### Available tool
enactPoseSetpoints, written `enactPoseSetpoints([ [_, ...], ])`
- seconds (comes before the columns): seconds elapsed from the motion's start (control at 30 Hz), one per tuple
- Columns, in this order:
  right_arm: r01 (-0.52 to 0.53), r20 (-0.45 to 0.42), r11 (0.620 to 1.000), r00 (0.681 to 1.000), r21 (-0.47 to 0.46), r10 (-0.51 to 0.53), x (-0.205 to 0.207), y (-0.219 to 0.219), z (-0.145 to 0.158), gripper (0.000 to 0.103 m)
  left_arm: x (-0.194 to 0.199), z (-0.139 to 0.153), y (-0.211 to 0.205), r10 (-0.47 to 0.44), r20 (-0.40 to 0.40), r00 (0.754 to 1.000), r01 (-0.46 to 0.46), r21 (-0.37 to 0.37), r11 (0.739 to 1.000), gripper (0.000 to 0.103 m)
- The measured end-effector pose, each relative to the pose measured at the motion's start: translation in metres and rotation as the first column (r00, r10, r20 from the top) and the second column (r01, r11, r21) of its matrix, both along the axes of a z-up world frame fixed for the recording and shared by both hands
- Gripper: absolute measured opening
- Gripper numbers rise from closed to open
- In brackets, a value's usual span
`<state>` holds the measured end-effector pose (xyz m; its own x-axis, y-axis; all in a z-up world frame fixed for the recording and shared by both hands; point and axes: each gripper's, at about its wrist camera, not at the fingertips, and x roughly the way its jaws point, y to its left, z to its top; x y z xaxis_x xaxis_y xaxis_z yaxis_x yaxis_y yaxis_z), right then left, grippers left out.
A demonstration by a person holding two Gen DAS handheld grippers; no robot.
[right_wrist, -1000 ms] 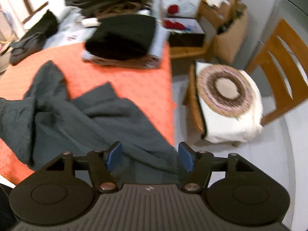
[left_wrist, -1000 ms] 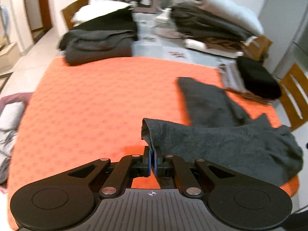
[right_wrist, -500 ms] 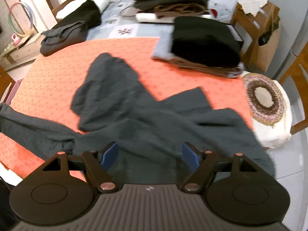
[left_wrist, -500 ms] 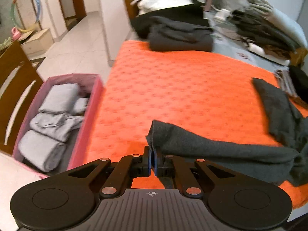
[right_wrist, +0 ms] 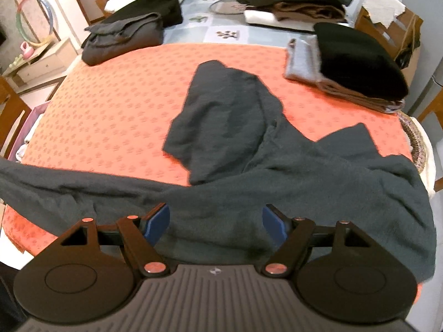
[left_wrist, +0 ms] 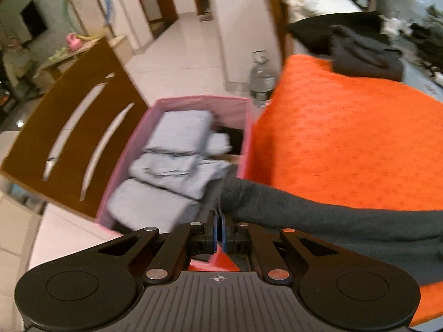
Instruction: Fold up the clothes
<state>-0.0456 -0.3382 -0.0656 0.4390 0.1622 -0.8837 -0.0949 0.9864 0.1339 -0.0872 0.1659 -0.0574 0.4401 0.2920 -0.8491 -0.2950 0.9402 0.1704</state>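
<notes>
So the left gripper (left_wrist: 220,231) is clamped tight on one end of the dark grey garment (right_wrist: 249,171), jaws basically closed with cloth between them, and that end sits lower middle of the left view, right by the table's edge. From there the garment runs off to the right as a long band across the bottom of the frame. In the right view you can see the whole thing: long axis left to right along the near edge of the orange cloth (right_wrist: 116,102), with one piece sticking up toward the middle of the frame and another bit poking up at the right. It's spread out and wrinkly, no neat fold on it that I can see. The right gripper (right_wrist: 216,218) hangs wide open just over the middle of the near edge, nothing in it, so it's the closer one to the bulk of the fabric. My guess is any next grab depends on that near edge sitting right between the open jaws. Room stuff: pink bin (left_wrist: 177,105) of folded grey things at left, a chair (left_wrist: 72,127) beside it, folded stacks (right_wrist: 357,63) at the back of the table.
</notes>
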Motion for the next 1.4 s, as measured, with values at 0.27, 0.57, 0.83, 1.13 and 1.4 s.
enactPoseSetpoints([
  [0.27, 0.011, -0.003, 1.0, 1.0, -0.006, -0.011, -0.004, 0.01, -0.003, 0.08, -0.002, -0.011, 0.02, 0.032, -0.021, 0.999, -0.033, -0.052, 0.998, 0.014],
  [0.57, 0.092, 0.01, 0.995, 0.996, -0.023, -0.092, -0.013, -0.038, 0.004, 0.08, 0.027, 0.001, -0.031, -0.038, 0.054, 0.998, 0.043, -0.106, 0.993, 0.042],
  [0.83, 0.152, 0.029, 0.988, 0.988, -0.036, -0.151, -0.012, -0.113, 0.012, 0.08, 0.063, 0.007, -0.121, -0.127, 0.086, 0.988, 0.138, -0.145, 0.98, 0.049],
  [1.13, 0.147, 0.044, 0.988, 0.988, -0.041, -0.145, 0.017, -0.197, 0.004, 0.08, 0.093, 0.001, -0.222, -0.188, 0.101, 0.977, 0.204, -0.183, 0.962, 0.057],
  [1.4, 0.028, 0.063, 0.999, 0.998, -0.032, -0.026, 0.075, -0.22, -0.02, 0.078, 0.109, -0.007, -0.279, -0.201, 0.126, 0.971, 0.226, -0.24, 0.944, 0.059],
])
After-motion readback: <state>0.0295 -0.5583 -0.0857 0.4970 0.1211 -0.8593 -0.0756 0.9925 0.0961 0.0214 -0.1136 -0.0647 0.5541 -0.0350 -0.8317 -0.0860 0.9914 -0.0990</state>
